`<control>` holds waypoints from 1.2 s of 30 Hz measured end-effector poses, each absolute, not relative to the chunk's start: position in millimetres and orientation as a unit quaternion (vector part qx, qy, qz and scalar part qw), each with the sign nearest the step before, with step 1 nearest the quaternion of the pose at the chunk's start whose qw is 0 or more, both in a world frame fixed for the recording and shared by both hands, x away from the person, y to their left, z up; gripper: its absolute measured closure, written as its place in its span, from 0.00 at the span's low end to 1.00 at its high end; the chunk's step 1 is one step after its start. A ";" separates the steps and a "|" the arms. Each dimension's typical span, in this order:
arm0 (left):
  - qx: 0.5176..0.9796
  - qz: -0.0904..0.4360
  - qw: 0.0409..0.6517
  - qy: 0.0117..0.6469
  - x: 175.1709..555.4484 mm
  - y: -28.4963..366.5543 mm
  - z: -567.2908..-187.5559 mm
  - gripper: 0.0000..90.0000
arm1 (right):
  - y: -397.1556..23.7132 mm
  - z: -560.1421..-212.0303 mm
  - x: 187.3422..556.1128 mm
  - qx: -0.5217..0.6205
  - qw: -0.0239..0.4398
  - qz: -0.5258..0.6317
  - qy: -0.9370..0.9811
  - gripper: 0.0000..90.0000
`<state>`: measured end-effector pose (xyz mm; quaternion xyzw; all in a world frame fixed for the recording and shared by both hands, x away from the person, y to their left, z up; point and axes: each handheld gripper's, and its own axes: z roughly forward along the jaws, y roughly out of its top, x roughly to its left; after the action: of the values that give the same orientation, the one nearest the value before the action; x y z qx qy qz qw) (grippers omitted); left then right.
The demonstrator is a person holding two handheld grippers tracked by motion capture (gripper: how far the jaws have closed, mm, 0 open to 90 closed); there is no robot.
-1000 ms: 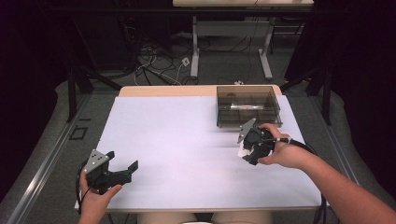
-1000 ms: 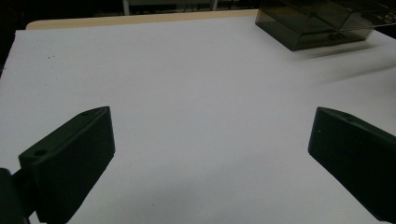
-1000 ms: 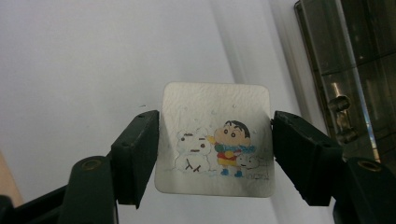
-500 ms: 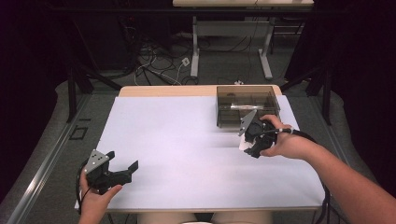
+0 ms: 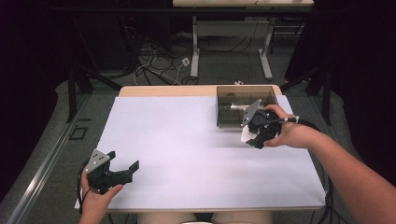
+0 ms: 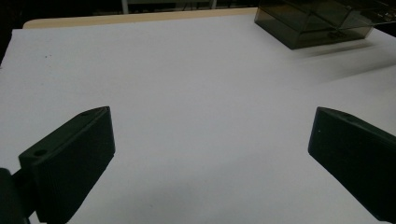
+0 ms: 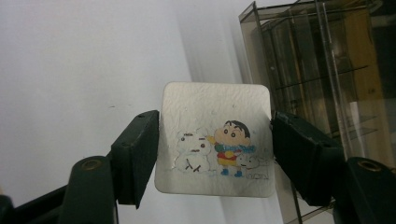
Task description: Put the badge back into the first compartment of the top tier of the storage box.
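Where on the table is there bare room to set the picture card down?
The white tabletop is bare between the left gripper at the near left corner and the right gripper, which clamps the card. The near right is also free. The only crowded spot is the far right corner, around the smoky clear box.

1. The card [image 7: 215,140], at 3 o'clock on the table, is white with a cartoon: a black-haired child in red and a white snowman.
2. The box [image 5: 243,105] at 1 o'clock is smoky see-through brown.
3. The table [image 5: 187,140] is white with a tan far edge.
4. The right gripper [image 7: 215,154] has black jaws.
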<state>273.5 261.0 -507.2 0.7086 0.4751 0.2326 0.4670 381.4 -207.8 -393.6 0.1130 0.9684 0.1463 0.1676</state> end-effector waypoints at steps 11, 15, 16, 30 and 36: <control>0.709 0.235 0.465 0.475 273.6 261.8 -507.5 0.01 | -202.8 -387.9 393.9 0.101 0.189 0.139 0.967 0.37; 0.710 0.236 0.464 0.474 273.7 261.5 -507.5 0.01 | -200.7 -387.6 399.4 0.099 0.196 0.141 0.965 0.37; 0.710 0.236 0.464 0.474 273.7 261.5 -507.5 0.01 | -200.2 -388.2 400.7 0.099 0.196 0.143 0.965 0.37; 0.710 0.236 0.463 0.475 273.9 261.9 -507.7 0.01 | -187.7 -393.9 421.3 0.096 0.210 0.146 0.962 0.37; 0.710 0.233 0.465 0.475 274.0 261.5 -507.9 0.01 | -184.9 -393.1 427.8 0.098 0.216 0.153 0.959 0.37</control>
<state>274.0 261.5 -507.9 0.7095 0.4754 0.2333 0.4650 427.8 -184.9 -393.1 0.0983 0.9593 0.1530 0.2162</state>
